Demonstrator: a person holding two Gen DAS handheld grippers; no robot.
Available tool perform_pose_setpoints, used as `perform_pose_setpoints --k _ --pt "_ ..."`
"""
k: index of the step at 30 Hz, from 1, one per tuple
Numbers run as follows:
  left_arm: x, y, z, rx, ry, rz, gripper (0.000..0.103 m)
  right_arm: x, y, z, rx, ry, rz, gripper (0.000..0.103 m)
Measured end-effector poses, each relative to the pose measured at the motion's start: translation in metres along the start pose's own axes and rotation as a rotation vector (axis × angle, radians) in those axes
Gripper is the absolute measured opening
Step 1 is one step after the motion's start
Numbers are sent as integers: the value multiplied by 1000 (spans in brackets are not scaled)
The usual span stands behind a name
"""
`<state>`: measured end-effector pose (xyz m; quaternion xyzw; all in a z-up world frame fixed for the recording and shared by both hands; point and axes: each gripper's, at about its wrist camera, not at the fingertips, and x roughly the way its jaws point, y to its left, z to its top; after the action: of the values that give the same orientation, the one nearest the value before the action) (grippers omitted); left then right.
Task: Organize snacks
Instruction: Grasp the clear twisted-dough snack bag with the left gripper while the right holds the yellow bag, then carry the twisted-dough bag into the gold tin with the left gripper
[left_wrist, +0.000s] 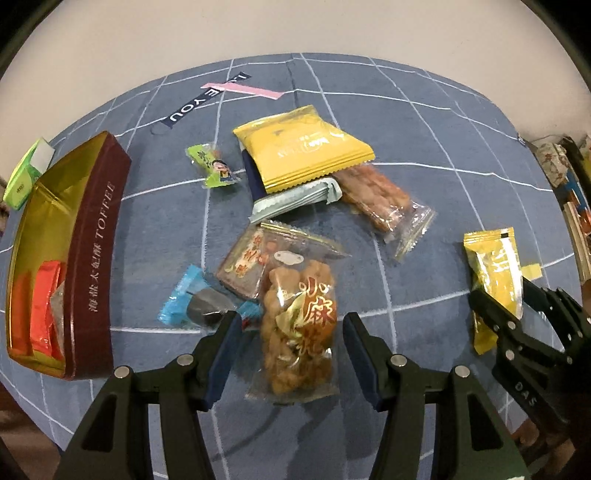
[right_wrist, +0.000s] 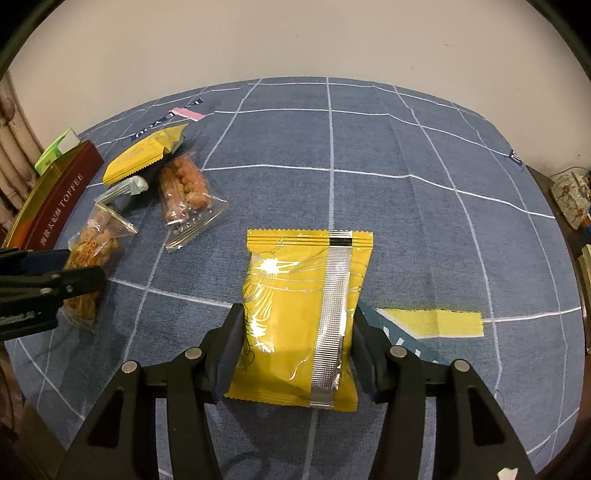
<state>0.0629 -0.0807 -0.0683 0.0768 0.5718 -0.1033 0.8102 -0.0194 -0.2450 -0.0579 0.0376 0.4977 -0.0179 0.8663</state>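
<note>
My left gripper (left_wrist: 290, 326) is open, its jaws on either side of a clear bag of brown fried twists (left_wrist: 297, 328) with red characters, lying on the blue cloth. My right gripper (right_wrist: 297, 325) is open around a yellow foil snack packet (right_wrist: 295, 317), seam side up; the jaws look very close to its edges. That packet also shows in the left wrist view (left_wrist: 495, 280). A dark red TOFFEE box (left_wrist: 92, 266) with a gold inside stands open at the left and holds orange packets (left_wrist: 44, 310).
Loose snacks lie mid-table: a large yellow packet (left_wrist: 301, 147), a peanut-bar bag (left_wrist: 384, 199), a pale green packet (left_wrist: 295, 197), a green candy (left_wrist: 214, 166), a blue-wrapped dark sweet (left_wrist: 203, 302). A green carton (left_wrist: 26, 173) sits behind the box. Clutter lines the right edge (right_wrist: 569, 199).
</note>
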Motion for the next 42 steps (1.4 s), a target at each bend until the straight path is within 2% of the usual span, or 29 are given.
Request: perform_pose_setpoints --k 4,6,7,17,31,36,42 --pt "6 -4 0 3 13 15 56 0 -1 0 5 0 6 51" --pt "9 -4 1 -6 25 14 41 0 -1 1 5 -1 7 51" --pt "10 -3 1 -11 33 12 40 0 -1 1 6 -1 7 51" --pt "-1 1 0 -9 20 -29 39 0 0 2 1 -1 1 51" --pt "-39 4 -6 -27 -11 -106 39 1 3 0 -8 -8 -20 52" --pt "-57 20 -3 -73 -33 -135 39 1 5 0 -12 -9 -27 52" --pt "-76 53 3 -127 -76 -111 39 1 6 1 -13 -8 -33 52"
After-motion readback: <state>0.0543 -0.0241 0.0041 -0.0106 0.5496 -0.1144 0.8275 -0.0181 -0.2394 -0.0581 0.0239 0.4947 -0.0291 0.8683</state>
